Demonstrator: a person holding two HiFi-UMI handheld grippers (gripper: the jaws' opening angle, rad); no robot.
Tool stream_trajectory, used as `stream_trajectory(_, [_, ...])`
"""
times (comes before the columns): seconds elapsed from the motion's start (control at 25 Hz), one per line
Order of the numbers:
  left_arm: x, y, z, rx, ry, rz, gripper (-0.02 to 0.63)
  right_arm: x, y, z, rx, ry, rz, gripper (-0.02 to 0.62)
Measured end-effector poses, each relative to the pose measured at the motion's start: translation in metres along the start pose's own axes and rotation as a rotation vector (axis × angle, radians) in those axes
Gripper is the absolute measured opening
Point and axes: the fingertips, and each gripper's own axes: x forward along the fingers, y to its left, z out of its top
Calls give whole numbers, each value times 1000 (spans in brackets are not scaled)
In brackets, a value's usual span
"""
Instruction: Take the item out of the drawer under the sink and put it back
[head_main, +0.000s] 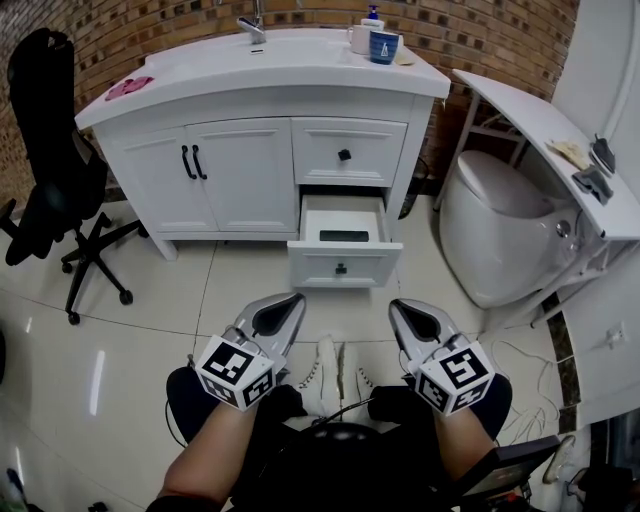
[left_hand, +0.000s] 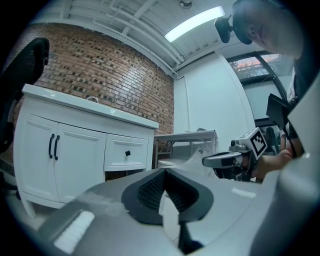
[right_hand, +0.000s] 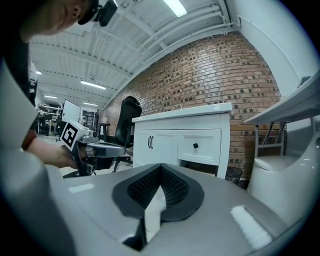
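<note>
Nearest: two grippers, one in each hand, the left gripper (head_main: 294, 299) and the right gripper (head_main: 398, 304), side by side and apart above one pair of white shoes (head_main: 326, 378). Smooth grey tapered shells, one black-and-white marker cube at the back of each. Both closed, tips together, nothing between the ribbed black pads (left_hand: 150, 190). Aimed toward the vanity.

Underneath and all around: glossy pale floor tiles (head_main: 150, 310).

Further on: one white vanity (head_main: 240, 175), boxy and panelled. Two doors with two thin black bar handles. Two drawers stacked at its right side, one small black knob apiece. Upper one shut. Lower drawer (head_main: 343, 268) pulled out, and inside it the item (head_main: 343, 236) – one flat, dark, oblong thing lying near the drawer's front wall, centred, well apart from both grippers.

On the worktop (head_main: 190, 70):
- one crumpled pink cloth (head_main: 129, 87) at the front-left corner
- one metal faucet (head_main: 254, 27) at the back edge
- one blue cup (head_main: 384, 47) and one white container (head_main: 362, 36), close together near the back-right corner

To the left, one black office chair (head_main: 45, 130) on castors. To the right, one rounded white toilet (head_main: 500, 235) under one flat white shelf (head_main: 530, 120).

Farthest: a rough red-brown brick wall (head_main: 140, 25).
</note>
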Motion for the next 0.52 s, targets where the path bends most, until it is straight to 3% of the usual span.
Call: stream_trajectory(0.52, [5,1,-1,18,8,2,6,3,-5,-5,11,9,-3,6])
